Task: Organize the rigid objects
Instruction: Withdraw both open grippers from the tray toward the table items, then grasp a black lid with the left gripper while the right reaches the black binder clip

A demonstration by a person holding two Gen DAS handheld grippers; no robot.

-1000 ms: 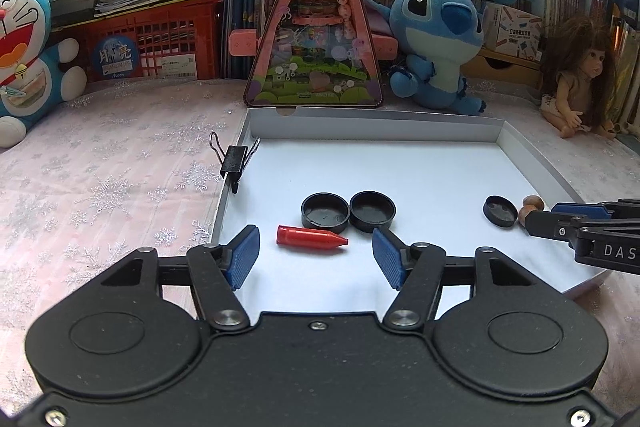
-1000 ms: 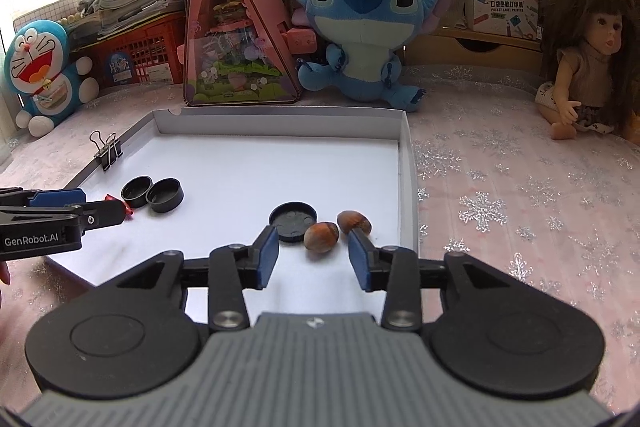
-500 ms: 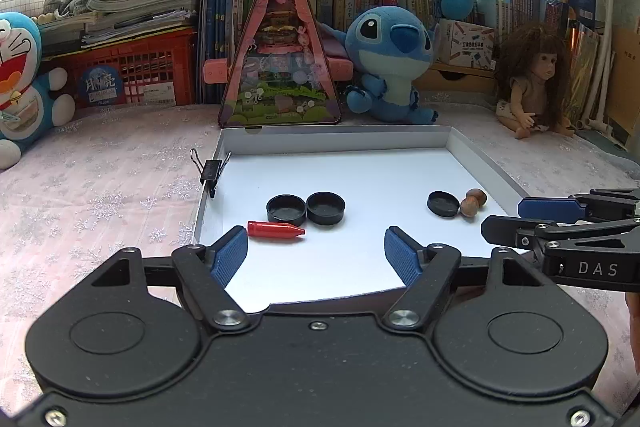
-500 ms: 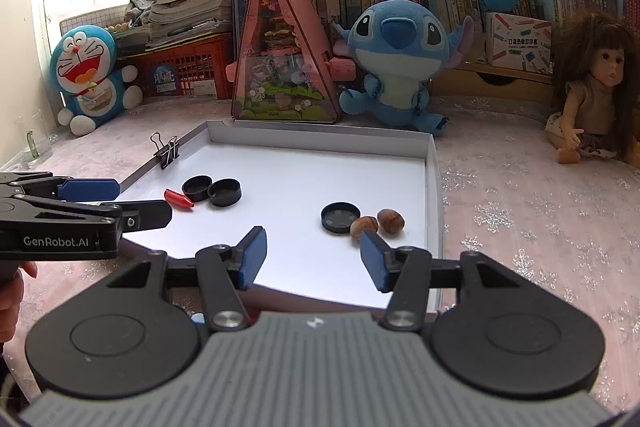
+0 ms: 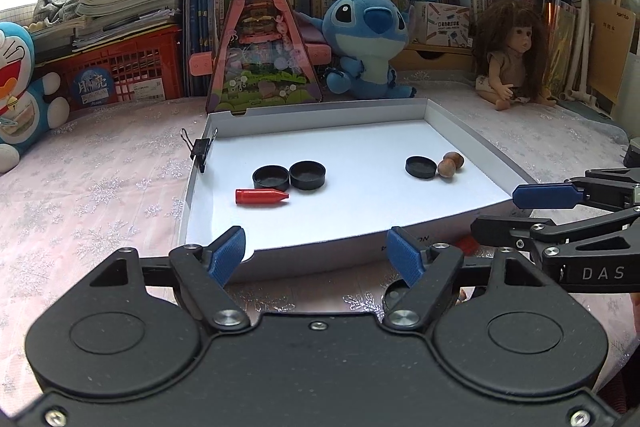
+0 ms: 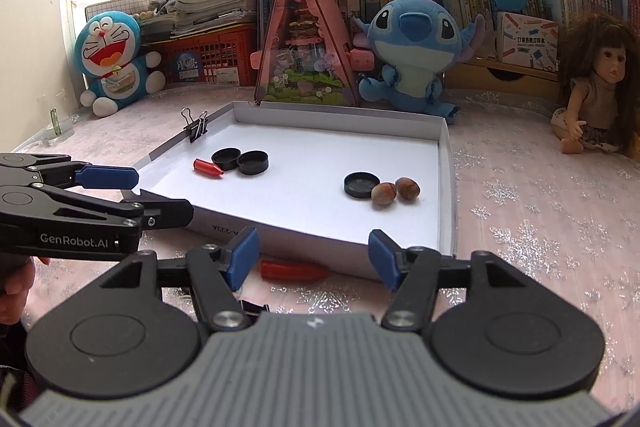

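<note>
Lettering "GenRobot.AI" marks the left tool (image 6: 132, 195), "DAS" the right tool (image 5: 528, 211); both released, empty.

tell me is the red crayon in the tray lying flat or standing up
Lying flat. The red crayon rests on its side on the tray floor, tip toward the two black caps.

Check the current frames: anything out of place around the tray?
Yes. A second red crayon lies on the tablecloth just outside the white tray, at its near wall, while its match is already inside. Both grippers are open.
</note>
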